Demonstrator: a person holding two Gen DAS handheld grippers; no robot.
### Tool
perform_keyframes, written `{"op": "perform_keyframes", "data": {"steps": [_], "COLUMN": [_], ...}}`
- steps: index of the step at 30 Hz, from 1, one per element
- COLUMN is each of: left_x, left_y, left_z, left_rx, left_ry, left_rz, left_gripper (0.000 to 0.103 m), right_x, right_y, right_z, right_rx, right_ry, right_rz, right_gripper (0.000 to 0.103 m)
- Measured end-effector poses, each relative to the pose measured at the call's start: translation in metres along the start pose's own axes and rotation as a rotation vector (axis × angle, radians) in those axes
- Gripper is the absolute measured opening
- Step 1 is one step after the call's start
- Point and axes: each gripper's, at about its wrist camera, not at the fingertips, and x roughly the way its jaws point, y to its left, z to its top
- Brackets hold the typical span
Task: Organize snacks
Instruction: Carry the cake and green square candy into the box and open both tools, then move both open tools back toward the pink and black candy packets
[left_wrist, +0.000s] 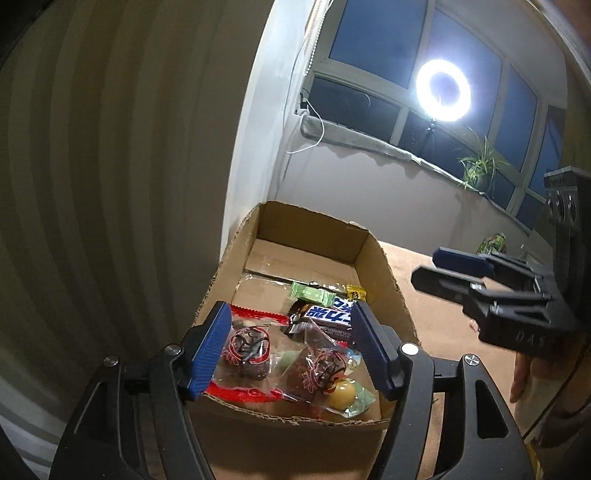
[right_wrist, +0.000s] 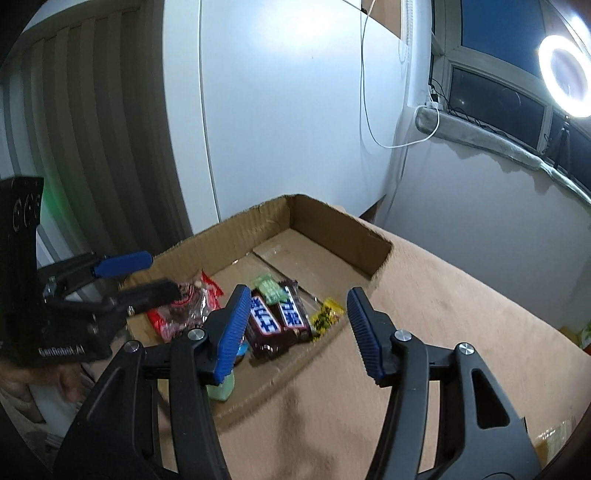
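1. Left gripper (left_wrist: 290, 356) spread, gripping nothing; red-sealed candy bags (left_wrist: 255, 350) loose just beneath, inside the cardboard box (left_wrist: 306, 435).
2. Right gripper (right_wrist: 295, 332) released too, empty; chocolate bars (right_wrist: 277, 321) boxed just ahead.
3. Beyond right gripper: green packet (left_wrist: 493, 243) unboxed; probably more sorting left.

Cardboard box (left_wrist: 373, 254) below jaws: matt brown corrugated, rough torn rim. Snack wrappers (left_wrist: 258, 354) inside: glossy clear plastic. Gripper pads (left_wrist: 210, 350): ribbed blue rubber, arms matt blk plastic. Desk (right_wrist: 461, 314) cover: soft tan cloth.
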Motion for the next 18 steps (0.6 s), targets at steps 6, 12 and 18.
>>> {"op": "perform_keyframes", "data": {"steps": [6, 12, 18], "left_x": [-0.013, -0.024, -0.032], "left_y": [-0.006, -0.020, -0.037], "left_z": [0.000, 0.002, 0.004], "left_rx": [0.002, 0.025, 0.050], "left_ry": [-0.016, -0.030, -0.040], "left_rz": [0.006, -0.004, -0.013], "left_gripper": [0.067, 0.067, 0.068], "right_x": [-0.017, -0.035, -0.053], "right_y": [0.000, -0.004, -0.011], "right_z": [-0.008, -0.022, -0.030], "right_rx": [0.009, 0.044, 0.060], "right_ry": [-0.019, -0.029, -0.045], "right_rz": [-0.014, -0.032, -0.042], "right_gripper": [0.058, 0.065, 0.065]}}
